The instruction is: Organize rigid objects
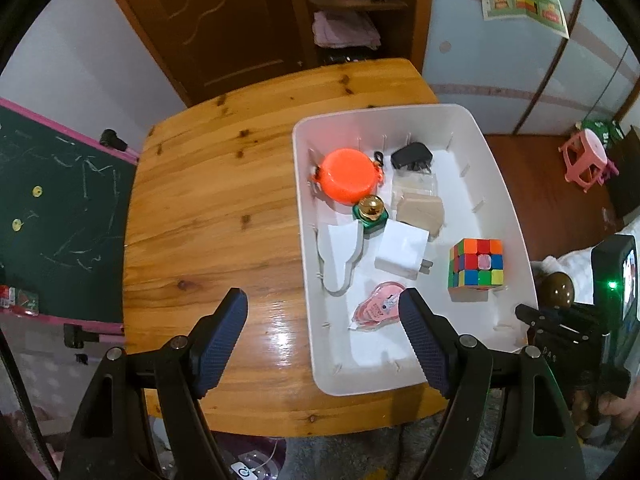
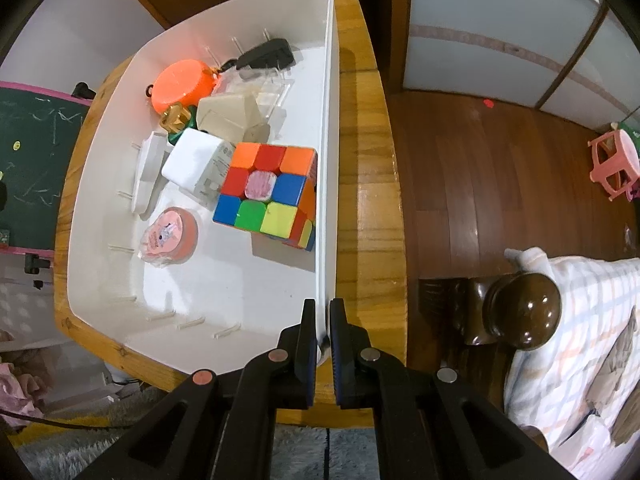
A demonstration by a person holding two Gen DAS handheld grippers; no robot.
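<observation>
A white plastic bin (image 1: 516, 240) (image 2: 328, 120) sits on the right side of the wooden table (image 1: 216, 208). In it lie a colour cube (image 1: 476, 266) (image 2: 266, 192), an orange round lid (image 1: 347, 176) (image 2: 180, 86), a white charger (image 1: 402, 254) (image 2: 196, 164), a black charger (image 1: 412, 156) (image 2: 266, 54), a pink tape dispenser (image 1: 378, 308) (image 2: 170, 238), a gold-and-green bottle (image 1: 370, 210) and beige blocks (image 1: 420, 210). My left gripper (image 1: 324, 336) is open and empty above the bin's near left edge. My right gripper (image 2: 322, 320) is shut on the bin's right wall near its front corner.
A green chalkboard (image 1: 52, 208) stands left of the table. A brown wardrobe (image 1: 224, 20) is behind it. A bed with a dark wooden post (image 2: 520, 316) lies to the right, and a pink stool (image 2: 614, 164) stands on the wooden floor.
</observation>
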